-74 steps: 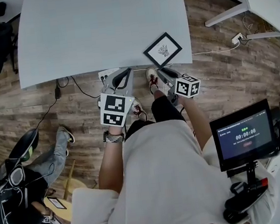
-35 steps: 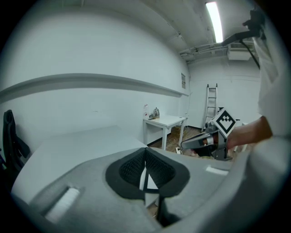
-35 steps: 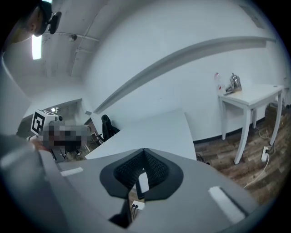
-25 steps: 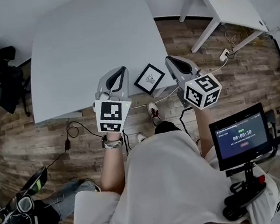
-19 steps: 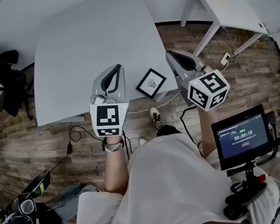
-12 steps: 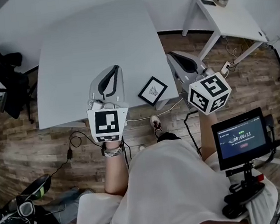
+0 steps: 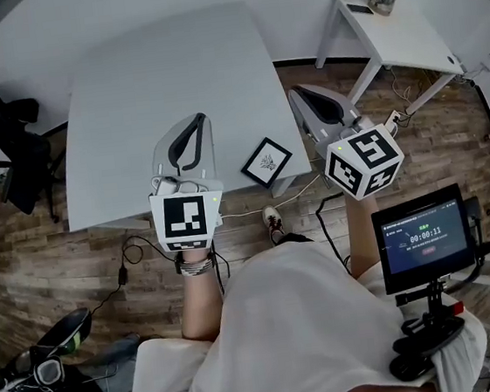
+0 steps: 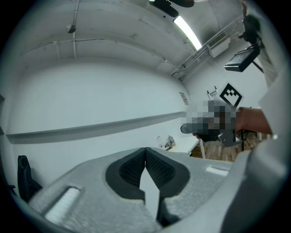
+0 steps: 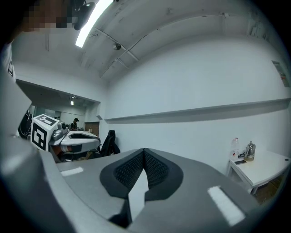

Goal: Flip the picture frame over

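Head view, steeply down. Wood-plank floor surrounds a large grey table. Its top is bare ahead of both tools, right out to the far edge. A small white side table stands well off to the right of the right tool, with a strip of floor between the two tables. A black chair stands beyond the grey table's left edge, well apart from the left tool. A dark screen on a stand sits behind and to the right of the right tool.

Left gripper shows over the table's near part, inside the front edge. Left gripper view: black pads meet at the tips, clenched, nothing between them.

Right gripper shows just past the table's right edge, over floor. Right gripper view: pads pressed together, likewise empty.

Picture frame: black border, white sheet with a small dark drawing, face up. It lies flat on the table's near right corner, turned diamond-wise, between the two tools and touched by neither. Its lower corner comes close to the front edge and its right corner to the right edge.
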The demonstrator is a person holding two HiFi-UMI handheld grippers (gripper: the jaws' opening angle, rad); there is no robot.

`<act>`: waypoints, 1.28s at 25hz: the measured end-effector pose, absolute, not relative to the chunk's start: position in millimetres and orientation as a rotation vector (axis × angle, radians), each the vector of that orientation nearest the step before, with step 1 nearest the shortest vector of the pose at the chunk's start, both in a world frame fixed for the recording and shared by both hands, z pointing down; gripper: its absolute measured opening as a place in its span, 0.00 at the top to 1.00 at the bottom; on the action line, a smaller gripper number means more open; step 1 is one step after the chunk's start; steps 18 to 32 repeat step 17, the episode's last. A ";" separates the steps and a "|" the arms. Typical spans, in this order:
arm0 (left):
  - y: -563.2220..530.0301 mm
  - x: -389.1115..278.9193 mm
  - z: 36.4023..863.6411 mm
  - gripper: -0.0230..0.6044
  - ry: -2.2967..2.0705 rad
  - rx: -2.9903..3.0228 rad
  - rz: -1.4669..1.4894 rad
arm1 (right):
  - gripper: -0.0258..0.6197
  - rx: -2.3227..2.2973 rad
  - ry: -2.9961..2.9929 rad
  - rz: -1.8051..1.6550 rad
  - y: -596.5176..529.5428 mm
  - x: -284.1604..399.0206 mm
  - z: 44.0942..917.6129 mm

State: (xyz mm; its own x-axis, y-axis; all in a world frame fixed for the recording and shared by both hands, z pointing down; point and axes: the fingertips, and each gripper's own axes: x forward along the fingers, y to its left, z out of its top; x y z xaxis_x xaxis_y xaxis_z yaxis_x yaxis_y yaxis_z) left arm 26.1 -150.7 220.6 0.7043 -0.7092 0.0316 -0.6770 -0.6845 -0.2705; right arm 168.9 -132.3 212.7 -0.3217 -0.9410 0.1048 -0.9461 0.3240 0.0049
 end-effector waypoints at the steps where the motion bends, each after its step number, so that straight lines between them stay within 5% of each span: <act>1: -144.7 24.5 218.8 0.96 1.105 -2.674 -0.191 | 0.96 1.769 -2.488 0.084 -126.2 166.0 211.1; 32: -112.1 20.1 207.6 0.96 1.064 -2.660 -0.178 | 0.96 1.773 -2.462 0.016 -93.7 148.9 198.1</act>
